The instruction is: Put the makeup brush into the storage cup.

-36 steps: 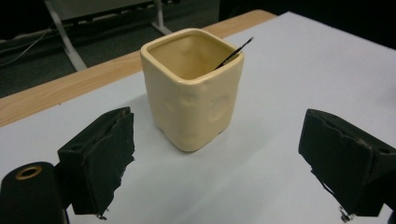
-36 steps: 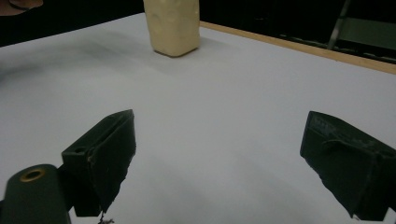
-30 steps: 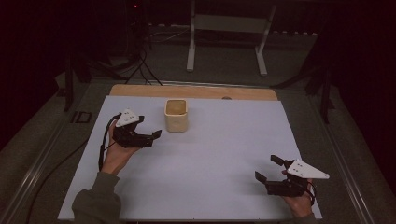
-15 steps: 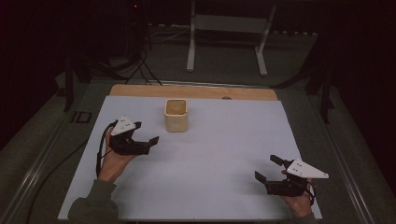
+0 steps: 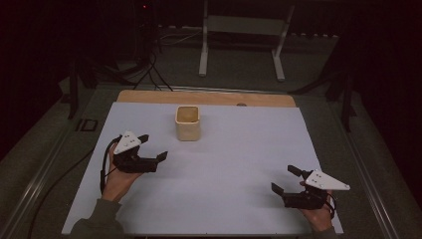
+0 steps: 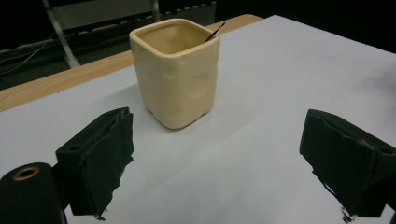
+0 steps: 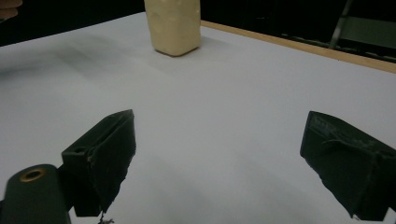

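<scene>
A cream square cup [image 5: 187, 123] stands upright on the white sheet [image 5: 239, 149], toward the far middle. In the left gripper view the cup [image 6: 175, 74] holds a thin dark stick [image 6: 215, 31] leaning on its rim. My left gripper [image 5: 154, 147] hovers left of and nearer than the cup, apart from it, open and empty [image 6: 219, 130]. My right gripper [image 5: 282, 179] sits at the near right, far from the cup, jaws spread wide with nothing between them [image 7: 219, 130]. The cup [image 7: 173, 23] shows far off in that view.
A wooden table edge [image 5: 209, 97] borders the sheet's far side. Beyond it a metal stand [image 5: 241, 45] rises from the floor, with cables [image 5: 149, 69] to the left. A black cable [image 5: 102, 172] trails from the left gripper.
My left gripper has drifted back toward the near edge, away from the cup, still open. The right gripper has not moved.
</scene>
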The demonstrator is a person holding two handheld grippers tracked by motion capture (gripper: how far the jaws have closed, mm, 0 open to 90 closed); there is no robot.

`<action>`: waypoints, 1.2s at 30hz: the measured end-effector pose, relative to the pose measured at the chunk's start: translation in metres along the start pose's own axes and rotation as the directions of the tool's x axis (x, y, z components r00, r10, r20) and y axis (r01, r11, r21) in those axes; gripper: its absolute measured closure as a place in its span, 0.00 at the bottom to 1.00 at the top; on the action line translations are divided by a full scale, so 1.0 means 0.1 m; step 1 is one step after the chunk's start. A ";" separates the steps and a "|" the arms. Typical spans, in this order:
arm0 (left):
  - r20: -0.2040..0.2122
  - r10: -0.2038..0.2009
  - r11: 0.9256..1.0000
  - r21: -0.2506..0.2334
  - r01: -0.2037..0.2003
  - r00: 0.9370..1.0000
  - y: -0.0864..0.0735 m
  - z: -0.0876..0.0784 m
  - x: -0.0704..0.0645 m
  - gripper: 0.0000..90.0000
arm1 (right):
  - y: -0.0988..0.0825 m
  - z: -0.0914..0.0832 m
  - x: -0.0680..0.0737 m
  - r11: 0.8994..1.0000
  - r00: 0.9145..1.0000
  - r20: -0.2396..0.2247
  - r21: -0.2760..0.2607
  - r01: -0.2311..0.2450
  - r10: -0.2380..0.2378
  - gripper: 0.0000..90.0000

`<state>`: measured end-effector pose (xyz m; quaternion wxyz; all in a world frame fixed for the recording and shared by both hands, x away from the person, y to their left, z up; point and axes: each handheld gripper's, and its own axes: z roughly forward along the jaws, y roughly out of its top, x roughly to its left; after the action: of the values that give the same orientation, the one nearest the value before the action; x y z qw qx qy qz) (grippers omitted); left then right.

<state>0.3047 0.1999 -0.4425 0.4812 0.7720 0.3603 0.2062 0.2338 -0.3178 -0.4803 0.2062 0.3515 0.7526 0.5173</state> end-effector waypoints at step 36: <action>-0.083 -0.043 0.999 -0.017 0.042 0.996 -0.57 -0.59 -0.02 0.09 | 0.00 0.03 0.00 1.000 1.000 -0.002 0.004 0.000 0.000 0.11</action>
<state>0.2439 0.2492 -0.4670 0.4759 0.7513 0.3948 0.2308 0.2359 -0.3162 -0.4816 0.2050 0.3512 0.7538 0.5162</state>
